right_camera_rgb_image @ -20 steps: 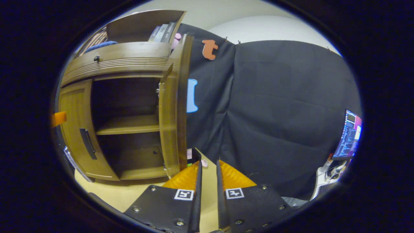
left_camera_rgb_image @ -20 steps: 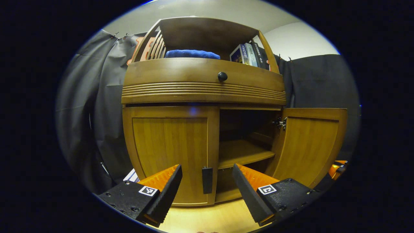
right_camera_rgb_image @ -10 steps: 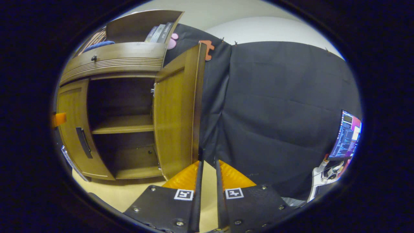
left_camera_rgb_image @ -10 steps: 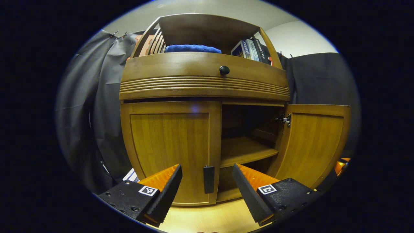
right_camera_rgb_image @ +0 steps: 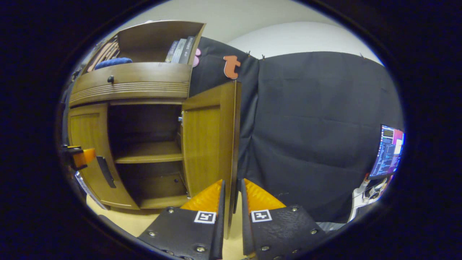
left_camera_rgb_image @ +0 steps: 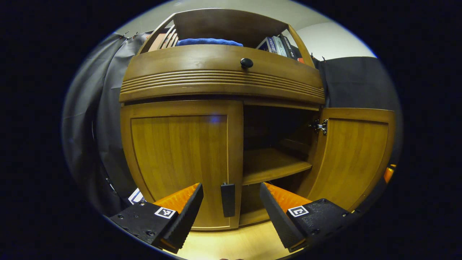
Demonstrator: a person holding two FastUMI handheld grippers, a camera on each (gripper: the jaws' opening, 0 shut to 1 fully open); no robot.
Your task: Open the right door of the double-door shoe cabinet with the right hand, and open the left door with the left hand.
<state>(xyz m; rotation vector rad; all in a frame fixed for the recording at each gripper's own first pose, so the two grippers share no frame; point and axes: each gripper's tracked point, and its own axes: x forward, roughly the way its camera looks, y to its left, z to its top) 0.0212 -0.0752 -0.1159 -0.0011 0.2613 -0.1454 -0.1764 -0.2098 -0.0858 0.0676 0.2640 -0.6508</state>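
**A:** What has changed in the last second?

**B:** The shoe cabinet [left_camera_rgb_image: 220, 83] now looms larger ahead of the left gripper [left_camera_rgb_image: 231, 187], so that gripper has closed in. The right door [right_camera_rgb_image: 211, 144] has swung a little wider. It stands well out from the opening, with its free edge running straight down into the slit of the right gripper [right_camera_rgb_image: 232, 181].

**A:** Is the right one gripping the door?

**B:** Its fingers are drawn to a narrow gap with the door edge in it. I cannot tell whether both pads press on it. I would call the right half of the job about done.

**A:** And the left door?

**B:** The left door [left_camera_rgb_image: 180, 159] is still flat shut. Its dark handle [left_camera_rgb_image: 227, 199] sits dead ahead, between the left gripper's widely spread fingers, and they hold nothing. The handle looks close beyond the fingertips, not yet between the pads. My guess is that the next step is to go forward, close on the handle and pull.

**A:** What is inside?

**B:** Ahead and to the right of the left gripper, the opened half shows one wooden shelf [left_camera_rgb_image: 274, 166] with nothing on it. The space under it is dark but looks bare. Above the fingers, the open top compartment holds a folded blue towel [left_camera_rgb_image: 207, 41] and a few upright books [left_camera_rgb_image: 278, 45] at its right end. Below them is a drawer front with a small black knob [left_camera_rgb_image: 246, 63].
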